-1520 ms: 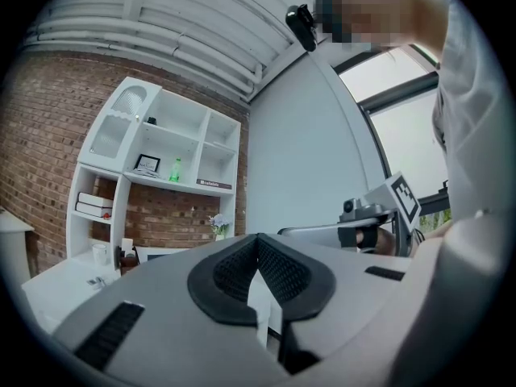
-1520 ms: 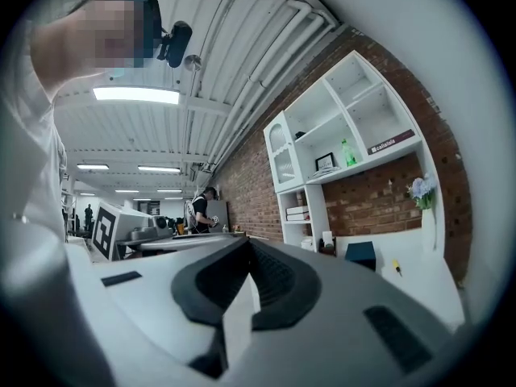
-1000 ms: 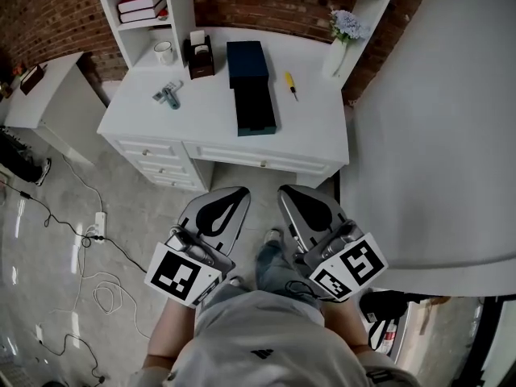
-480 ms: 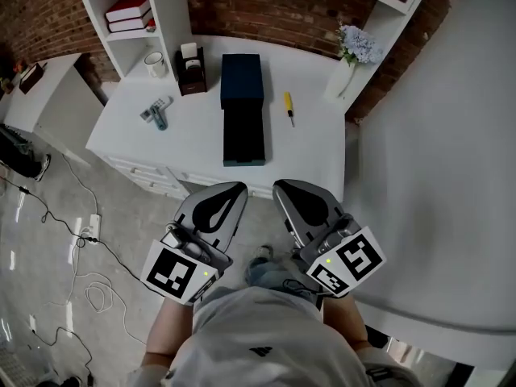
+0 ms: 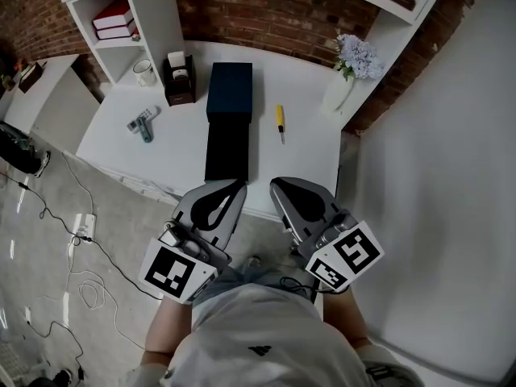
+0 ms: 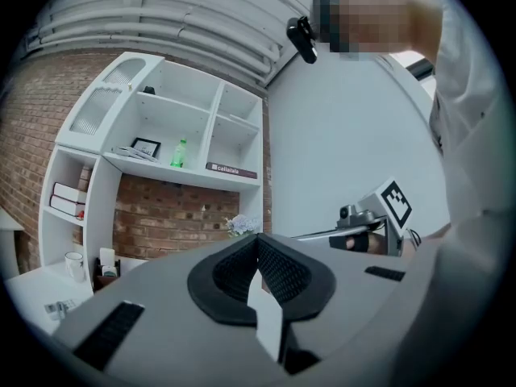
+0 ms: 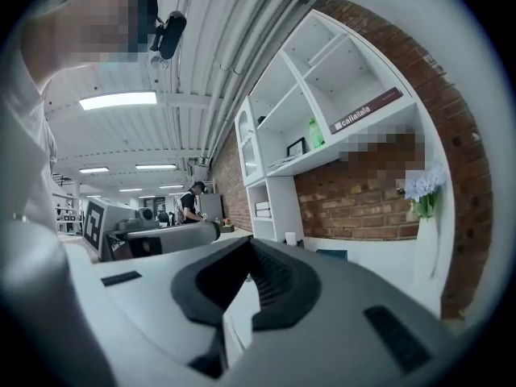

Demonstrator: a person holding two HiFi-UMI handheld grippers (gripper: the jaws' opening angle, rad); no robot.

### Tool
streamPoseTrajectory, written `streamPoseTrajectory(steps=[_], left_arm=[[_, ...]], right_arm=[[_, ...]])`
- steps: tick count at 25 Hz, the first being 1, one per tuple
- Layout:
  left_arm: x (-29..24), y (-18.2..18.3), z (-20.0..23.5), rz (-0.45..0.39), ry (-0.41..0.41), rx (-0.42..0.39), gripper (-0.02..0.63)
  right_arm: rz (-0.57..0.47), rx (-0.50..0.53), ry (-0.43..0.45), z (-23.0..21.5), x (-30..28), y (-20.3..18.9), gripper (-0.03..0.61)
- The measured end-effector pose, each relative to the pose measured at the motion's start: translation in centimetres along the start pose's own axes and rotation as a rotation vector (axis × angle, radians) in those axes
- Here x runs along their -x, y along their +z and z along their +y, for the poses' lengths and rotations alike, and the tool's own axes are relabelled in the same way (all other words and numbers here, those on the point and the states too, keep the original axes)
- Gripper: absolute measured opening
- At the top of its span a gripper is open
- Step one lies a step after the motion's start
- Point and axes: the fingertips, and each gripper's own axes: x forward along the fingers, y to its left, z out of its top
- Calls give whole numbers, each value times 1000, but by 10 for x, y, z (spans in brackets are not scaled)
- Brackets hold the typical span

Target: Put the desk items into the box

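On the white desk (image 5: 310, 147) lies a dark blue box (image 5: 230, 91) with its black open half (image 5: 226, 150) just in front of it. A yellow-handled screwdriver (image 5: 280, 122) lies to the right of the box. A small grey-and-teal tool (image 5: 142, 122) rests at the left. My left gripper (image 5: 234, 186) and right gripper (image 5: 278, 185) are side by side over the desk's front edge, both shut and empty. The left gripper view shows shut jaws (image 6: 260, 252), as does the right gripper view (image 7: 248, 256), each pointing at the shelves.
A white mug (image 5: 145, 72) and a brown holder (image 5: 179, 79) stand at the desk's back left. A white vase with flowers (image 5: 348, 75) stands at the back right. White shelves with red books (image 5: 113, 18) rise behind. Cables (image 5: 76, 216) lie on the floor at left.
The desk has come nearer in the head view, and both grippers now reach its front edge. Their jaws have stayed shut.
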Motion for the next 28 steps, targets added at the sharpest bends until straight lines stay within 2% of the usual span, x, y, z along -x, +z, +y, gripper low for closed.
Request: streamPoseTrajectory(steps=[9,14,19,22,28], left_arm=[[-21,-18,22,43,20,3,11],[-42,-17,40,19,-17,14,11],[-59,-20,71,34,-33,5,11],[-66,-31,89,86,-42,21,11],[-82,-44,126,107,-52,59,11]], right_arm=[[33,-48,-54,-47,-20,-21,8],[58,-64,-121,-79,-37,-30,9],[93,-98,-188,-116,-63,-42,9],[125,-130,-229,-141,-78,-55,11],[230,-173,-310,-191,-103,-90,12]])
